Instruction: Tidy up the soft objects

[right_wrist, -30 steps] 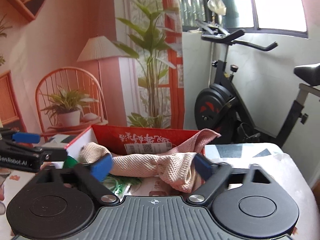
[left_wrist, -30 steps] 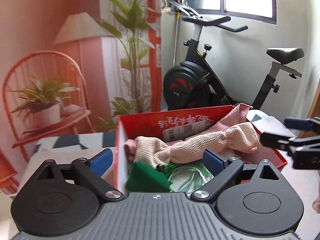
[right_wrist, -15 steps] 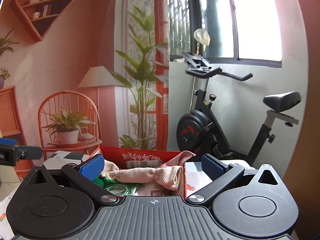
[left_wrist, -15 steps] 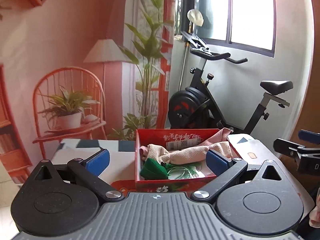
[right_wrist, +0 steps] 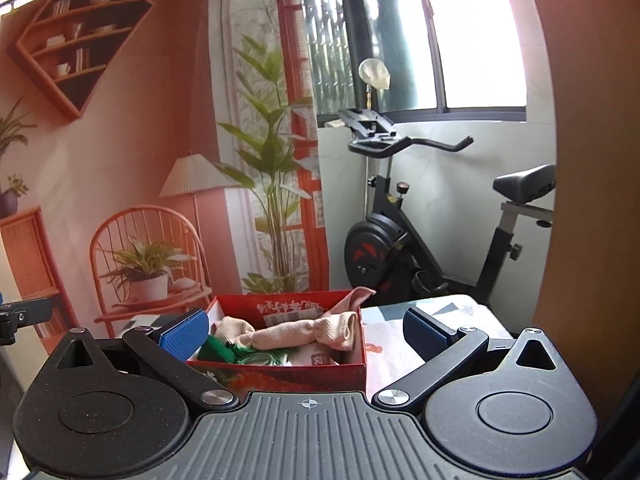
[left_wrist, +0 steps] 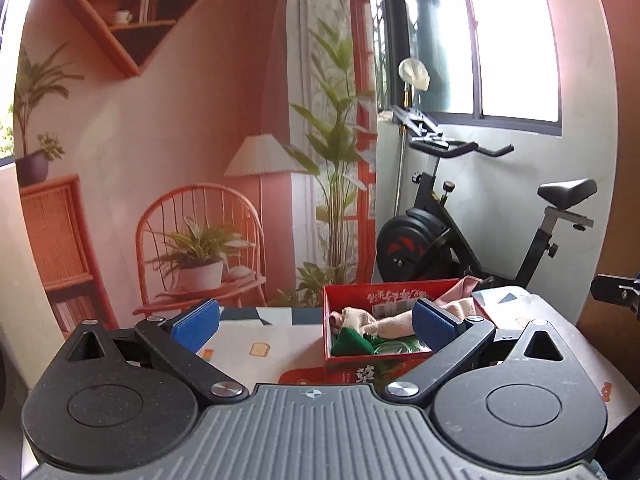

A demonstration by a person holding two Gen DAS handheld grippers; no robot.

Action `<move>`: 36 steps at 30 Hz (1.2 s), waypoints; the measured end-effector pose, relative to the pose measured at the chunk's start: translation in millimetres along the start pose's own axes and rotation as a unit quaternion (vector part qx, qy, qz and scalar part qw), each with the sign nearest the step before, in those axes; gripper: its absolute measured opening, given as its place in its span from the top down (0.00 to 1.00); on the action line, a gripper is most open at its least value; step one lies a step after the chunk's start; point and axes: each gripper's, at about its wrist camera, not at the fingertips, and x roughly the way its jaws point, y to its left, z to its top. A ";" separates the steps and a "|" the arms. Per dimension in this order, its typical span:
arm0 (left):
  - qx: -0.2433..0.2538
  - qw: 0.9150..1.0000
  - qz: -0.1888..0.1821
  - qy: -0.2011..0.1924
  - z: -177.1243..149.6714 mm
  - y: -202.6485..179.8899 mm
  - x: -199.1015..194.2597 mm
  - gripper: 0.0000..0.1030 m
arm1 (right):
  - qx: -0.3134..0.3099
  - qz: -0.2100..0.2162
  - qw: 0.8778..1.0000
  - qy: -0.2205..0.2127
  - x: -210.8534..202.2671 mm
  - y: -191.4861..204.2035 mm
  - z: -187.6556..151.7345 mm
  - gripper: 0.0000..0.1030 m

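Both the left gripper and right gripper are wide open and hold nothing, near the red box with the pink cloth inside.

Your box sits on the worktop; inside it the rolled towel lies far of the pouch. The exercise bike stands behind.

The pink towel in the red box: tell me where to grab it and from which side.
Grip the pink towel at its narrow twisted middle, coming down from above with the right gripper, which is open. The roll lies lengthwise across the red box, walled on all sides; its bunched ends look too bulky to pinch.
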 end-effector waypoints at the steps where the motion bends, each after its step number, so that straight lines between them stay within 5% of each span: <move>1: 0.002 1.000 0.002 -0.005 2.6 -0.6 -5.5 0.00 | 0.002 0.001 1.000 -0.002 -6.6 0.0 2.8 0.00; 36: -0.015 1.000 0.014 0.002 7.1 1.5 -15.3 0.00 | -0.035 -0.035 0.999 -0.015 -27.1 10.5 23.4 0.00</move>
